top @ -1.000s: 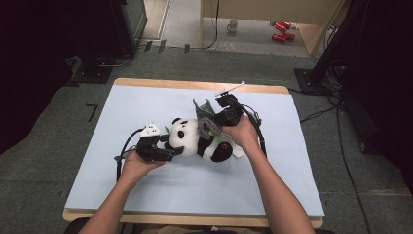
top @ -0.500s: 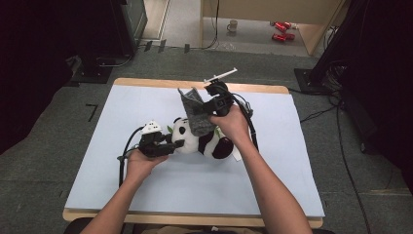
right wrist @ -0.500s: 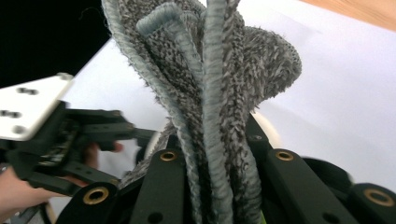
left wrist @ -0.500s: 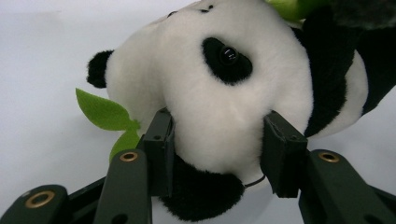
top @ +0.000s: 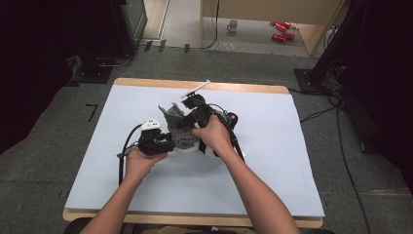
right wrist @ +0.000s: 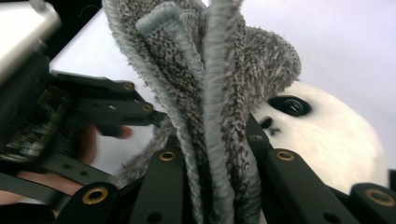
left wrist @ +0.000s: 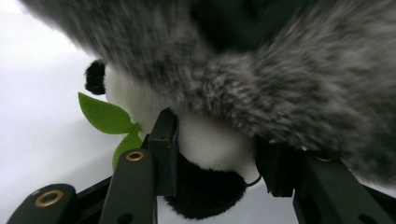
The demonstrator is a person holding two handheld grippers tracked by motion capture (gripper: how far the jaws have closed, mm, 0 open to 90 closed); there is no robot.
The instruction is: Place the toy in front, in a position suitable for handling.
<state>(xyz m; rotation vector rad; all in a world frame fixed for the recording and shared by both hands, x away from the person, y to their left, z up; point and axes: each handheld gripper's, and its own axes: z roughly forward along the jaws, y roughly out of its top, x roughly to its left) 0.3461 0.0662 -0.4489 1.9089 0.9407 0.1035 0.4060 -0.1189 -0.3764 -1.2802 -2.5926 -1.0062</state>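
A person is sitting at the near edge of a table (top: 272, 161) covered in pale blue, working a hand-held gripper in each hand. On the left, the left gripper (top: 168, 145) is pointing right, and its jaws, which have just been closing, are pressing on the white and black ear end of a plush panda (left wrist: 210, 149) (a green felt leaf (left wrist: 109, 116) is sticking out beside its head). The panda is lying at the middle of the table. Just to the right, the right gripper (top: 187, 119) is clamping a folded grey fuzzy cloth (right wrist: 210, 93), which is draping over the panda's head.
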